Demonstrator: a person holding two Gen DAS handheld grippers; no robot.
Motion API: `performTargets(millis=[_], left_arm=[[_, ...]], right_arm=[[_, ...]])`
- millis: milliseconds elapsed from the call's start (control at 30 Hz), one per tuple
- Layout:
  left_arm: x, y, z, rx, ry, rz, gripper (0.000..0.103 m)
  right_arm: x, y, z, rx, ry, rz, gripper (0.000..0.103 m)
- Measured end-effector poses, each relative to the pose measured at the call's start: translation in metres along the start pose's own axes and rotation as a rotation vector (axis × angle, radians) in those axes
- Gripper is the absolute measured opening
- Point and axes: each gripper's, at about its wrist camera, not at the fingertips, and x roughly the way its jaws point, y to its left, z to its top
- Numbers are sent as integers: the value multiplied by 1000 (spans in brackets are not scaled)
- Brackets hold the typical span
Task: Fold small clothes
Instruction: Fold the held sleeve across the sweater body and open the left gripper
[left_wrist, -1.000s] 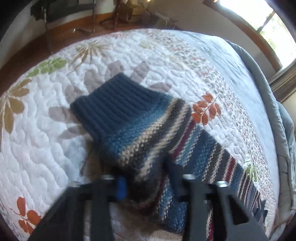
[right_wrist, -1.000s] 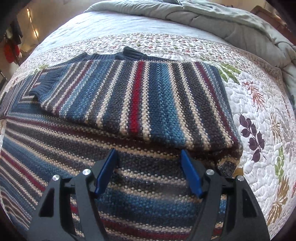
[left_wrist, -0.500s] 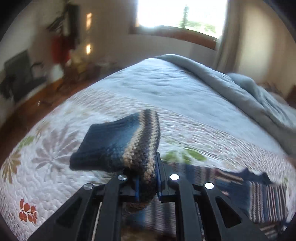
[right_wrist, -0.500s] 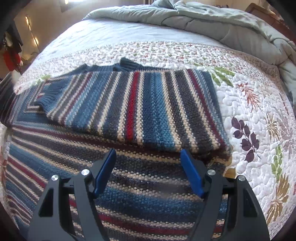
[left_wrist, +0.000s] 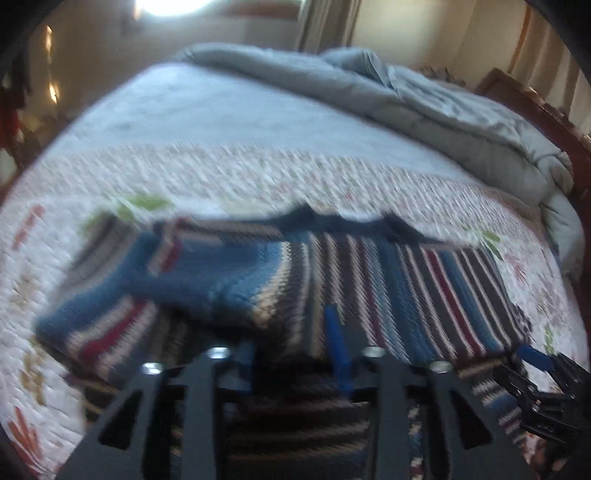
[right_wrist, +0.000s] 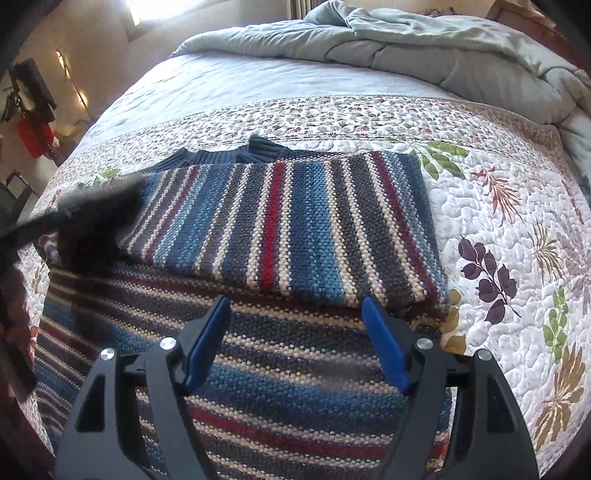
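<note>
Two grippers are at work over one striped sweater (right_wrist: 280, 236) that lies on the bed's flowered quilt (right_wrist: 517, 206). My right gripper (right_wrist: 295, 343) hangs over the bottom part of the sweater with its blue fingers wide apart and nothing between them; I think it waits there so it can take the hem for the next fold. One sleeve is already folded across the chest on that side, so the body looks like a neat block. My left gripper (left_wrist: 295, 354) is above the other sleeve (left_wrist: 177, 280), which now lies across the top of the sweater. Its jaws have just been opening, and I see no wool pinched between them, so I think the sleeve has been let go. This view is blurry, so I cannot be sure the sleeve lies flat. A second ago the left gripper was clamped on that sleeve out on the bare quilt. Half a second ago the cuff was hanging in the air from its closed fingers. The right gripper has hardly changed.
</note>
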Motion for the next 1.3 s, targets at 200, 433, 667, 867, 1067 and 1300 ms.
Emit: performTargets(millis=[200, 433, 667, 867, 1067, 1300], left_arm=[[-24, 10, -49, -103, 32, -69, 63], [-47, 60, -65, -186, 0, 243, 67], [-55, 111, -57, -217, 62, 268, 78], [-51, 155, -60, -329, 99, 303, 78], [-48, 156, -64, -299, 112, 328, 80], [-38, 152, -65, -297, 131, 304, 81]], right_arm=[[3, 4, -2, -3, 13, -4, 75], [3, 35, -8, -65, 20, -1, 75], [-6, 125, 16, -174, 58, 164, 75], [5, 235, 56, -375, 47, 142, 75], [53, 294, 56, -568, 91, -70, 74], [72, 268, 67, -536, 99, -131, 8]])
